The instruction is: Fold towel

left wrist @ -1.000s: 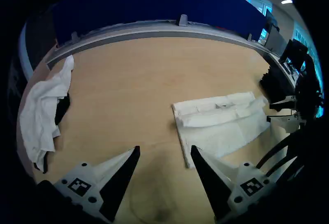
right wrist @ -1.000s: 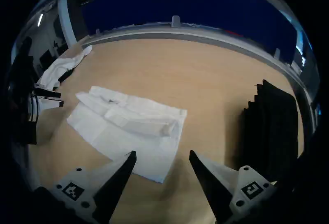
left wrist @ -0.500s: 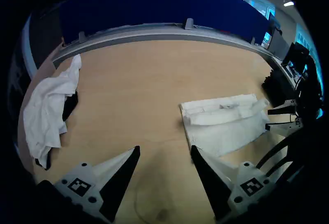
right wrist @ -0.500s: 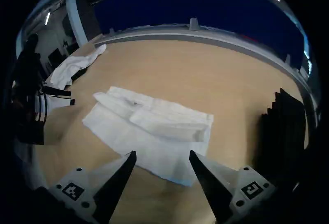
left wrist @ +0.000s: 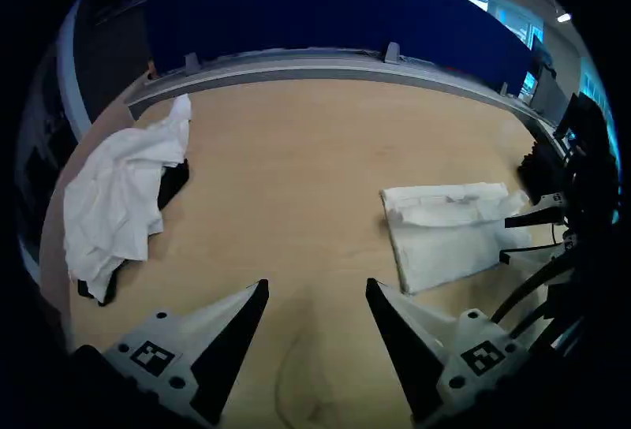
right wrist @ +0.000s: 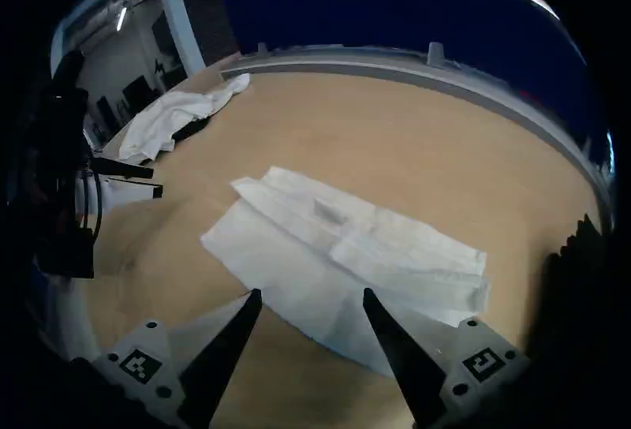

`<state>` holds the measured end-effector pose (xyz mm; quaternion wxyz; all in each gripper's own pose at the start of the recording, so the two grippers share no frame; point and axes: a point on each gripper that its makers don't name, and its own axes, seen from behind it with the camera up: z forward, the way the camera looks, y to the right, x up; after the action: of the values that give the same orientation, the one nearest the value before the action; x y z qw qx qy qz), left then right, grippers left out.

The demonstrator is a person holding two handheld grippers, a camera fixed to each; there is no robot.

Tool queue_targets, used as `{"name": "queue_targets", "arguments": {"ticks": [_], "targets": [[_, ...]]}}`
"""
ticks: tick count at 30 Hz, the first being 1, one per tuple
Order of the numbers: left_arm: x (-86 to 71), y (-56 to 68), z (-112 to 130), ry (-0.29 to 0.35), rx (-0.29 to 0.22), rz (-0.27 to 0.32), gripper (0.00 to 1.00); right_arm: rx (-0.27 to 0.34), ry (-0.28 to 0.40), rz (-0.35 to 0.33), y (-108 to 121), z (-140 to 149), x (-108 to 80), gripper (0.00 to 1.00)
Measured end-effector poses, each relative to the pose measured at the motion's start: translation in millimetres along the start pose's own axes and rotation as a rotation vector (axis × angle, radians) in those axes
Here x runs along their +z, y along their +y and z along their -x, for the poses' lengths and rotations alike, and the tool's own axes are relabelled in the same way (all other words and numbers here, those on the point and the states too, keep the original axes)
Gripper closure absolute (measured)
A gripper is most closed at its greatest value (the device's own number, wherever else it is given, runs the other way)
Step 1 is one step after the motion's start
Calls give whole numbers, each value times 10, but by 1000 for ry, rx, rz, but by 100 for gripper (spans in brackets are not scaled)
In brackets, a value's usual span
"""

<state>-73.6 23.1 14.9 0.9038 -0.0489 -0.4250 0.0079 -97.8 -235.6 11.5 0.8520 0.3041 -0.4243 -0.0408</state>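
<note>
Lying heaped at the left of the light wooden surface (left wrist: 300, 153) is a crumpled white cloth (left wrist: 118, 192), then the left gripper (left wrist: 315, 287) with fingers spread empty, the partly folded white towel (left wrist: 449, 228) flat, and the right gripper (right wrist: 308, 295), fingers apart, at its near edge.

A light wooden tabletop (left wrist: 300, 161) is bounded at the top of the frame by a grey rail (left wrist: 315, 66), behind which a dark blue partition (left wrist: 331, 11) is set. At the left edge a crumpled white cloth (left wrist: 118, 192) is draped over a black item (left wrist: 172, 183). In the right gripper view a black ribbed object (right wrist: 576, 287) is seen at the lower right edge.
</note>
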Motion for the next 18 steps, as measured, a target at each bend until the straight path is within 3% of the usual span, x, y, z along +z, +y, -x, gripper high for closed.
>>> {"name": "queue_targets", "arguments": {"ticks": [11, 18], "targets": [[-270, -430, 346, -11, -82, -68, 9, -44, -17, -49, -258, -53, 180, 0], [-325, -536, 412, -12, -96, -81, 8, -55, -27, -55, -286, -52, 231, 0]]}}
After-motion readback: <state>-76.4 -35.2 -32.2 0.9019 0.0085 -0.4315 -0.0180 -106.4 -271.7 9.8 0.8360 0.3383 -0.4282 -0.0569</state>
